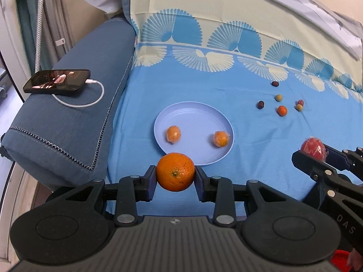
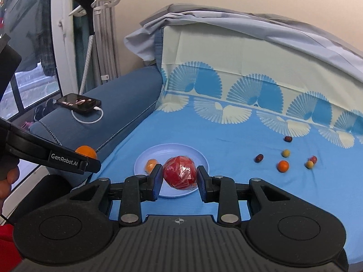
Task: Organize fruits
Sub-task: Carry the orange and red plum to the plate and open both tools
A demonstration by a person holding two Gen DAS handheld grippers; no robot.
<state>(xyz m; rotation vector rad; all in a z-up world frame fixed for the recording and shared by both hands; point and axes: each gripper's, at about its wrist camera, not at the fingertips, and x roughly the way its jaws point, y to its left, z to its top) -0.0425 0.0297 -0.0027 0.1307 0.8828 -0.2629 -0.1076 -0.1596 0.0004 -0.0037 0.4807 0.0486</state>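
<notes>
My left gripper (image 1: 175, 175) has its jaws clamped on a large round orange (image 1: 175, 171), held just above the near rim of the pale lilac round plate (image 1: 192, 111). My right gripper (image 2: 180, 176) is clamped on a red round fruit in crinkled clear wrap (image 2: 180, 172), hanging over the same plate. Two small wrapped orange fruits (image 1: 173, 134) lie apart on the plate, leaving bare room in its middle and far half. The plate sits on the blue fan-patterned bed sheet (image 1: 226, 90), close to the dark blue padded side cushion (image 1: 74, 117) on the left. A loose cluster of small fruits (image 1: 282, 110) lies well apart to the right, with open sheet between it and the plate. A black phone with white cable (image 1: 57, 80) rests on the cushion.
</notes>
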